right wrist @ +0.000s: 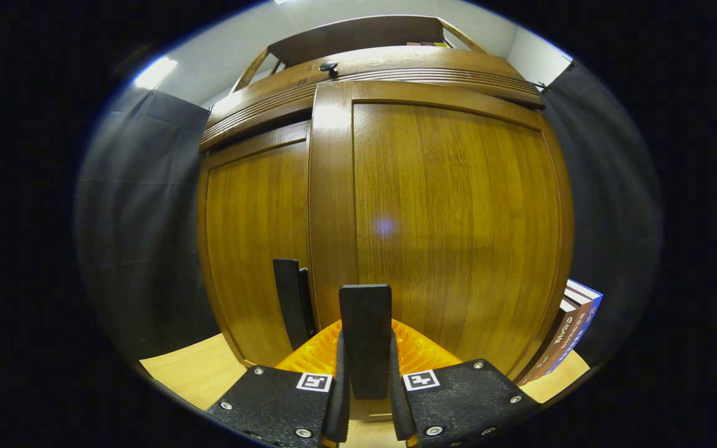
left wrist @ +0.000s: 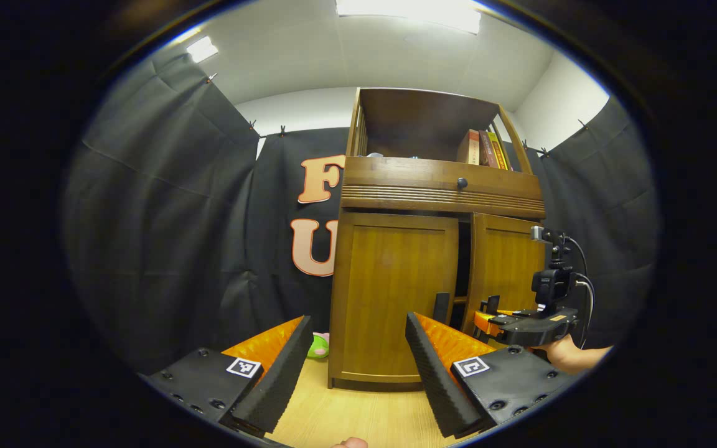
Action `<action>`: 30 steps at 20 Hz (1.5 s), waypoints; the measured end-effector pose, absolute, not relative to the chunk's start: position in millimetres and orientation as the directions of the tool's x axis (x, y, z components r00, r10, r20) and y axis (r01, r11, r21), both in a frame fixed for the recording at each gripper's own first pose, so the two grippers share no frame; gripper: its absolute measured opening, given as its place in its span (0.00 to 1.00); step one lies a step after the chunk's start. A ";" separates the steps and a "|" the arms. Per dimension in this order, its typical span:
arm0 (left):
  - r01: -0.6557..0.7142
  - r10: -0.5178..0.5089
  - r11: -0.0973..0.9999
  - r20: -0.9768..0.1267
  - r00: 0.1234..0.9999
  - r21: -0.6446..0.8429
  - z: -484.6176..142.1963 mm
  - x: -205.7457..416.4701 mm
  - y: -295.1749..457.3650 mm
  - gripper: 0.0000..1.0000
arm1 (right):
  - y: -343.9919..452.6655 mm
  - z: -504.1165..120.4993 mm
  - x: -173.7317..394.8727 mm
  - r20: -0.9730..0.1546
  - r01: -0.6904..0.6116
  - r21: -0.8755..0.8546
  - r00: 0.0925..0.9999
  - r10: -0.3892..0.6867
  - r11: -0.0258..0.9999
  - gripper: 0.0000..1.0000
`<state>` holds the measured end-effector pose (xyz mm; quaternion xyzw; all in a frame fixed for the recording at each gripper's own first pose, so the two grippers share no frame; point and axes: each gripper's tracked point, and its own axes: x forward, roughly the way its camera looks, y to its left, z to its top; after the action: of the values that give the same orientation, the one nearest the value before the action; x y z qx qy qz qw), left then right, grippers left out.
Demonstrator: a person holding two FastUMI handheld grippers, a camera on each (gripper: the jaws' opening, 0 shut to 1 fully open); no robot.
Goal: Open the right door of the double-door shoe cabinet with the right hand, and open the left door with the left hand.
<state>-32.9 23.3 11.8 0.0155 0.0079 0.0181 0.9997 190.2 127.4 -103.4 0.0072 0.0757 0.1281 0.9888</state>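
The wooden shoe cabinet (left wrist: 436,186) stands ahead on the floor. Its left door (left wrist: 396,292) is closed, with a dark upright handle (left wrist: 441,306) at its inner edge. The right door (left wrist: 508,261) is slightly ajar, a dark gap showing beside it. My left gripper (left wrist: 355,367) hangs open in front of the left door, short of it and holding nothing. In the right gripper view, my right gripper (right wrist: 365,373) is shut on the right door's handle (right wrist: 365,323), close against the right door (right wrist: 458,218). The left door's handle (right wrist: 293,302) stands just to its left.
A hand (left wrist: 567,354) holds the right gripper (left wrist: 508,323) at the cabinet's right door. A green toy (left wrist: 319,345) lies on the floor left of the cabinet. Books (right wrist: 567,336) lean at the cabinet's right side. Above the doors is a drawer with a knob (left wrist: 462,183).
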 end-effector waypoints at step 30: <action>0.165 -0.167 0.986 -0.077 0.983 -0.035 -12.0 -29.0 -105.6 0.94 | -76.6 -70.4 43.5 -0.166 -0.014 -0.014 0.986 0.011 1.000 0.19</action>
<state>-29.0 -105.6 -12.0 -0.0143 0.0397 -0.0834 0.9956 43.5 -76.6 -70.4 -0.0076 0.0831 0.0064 0.9965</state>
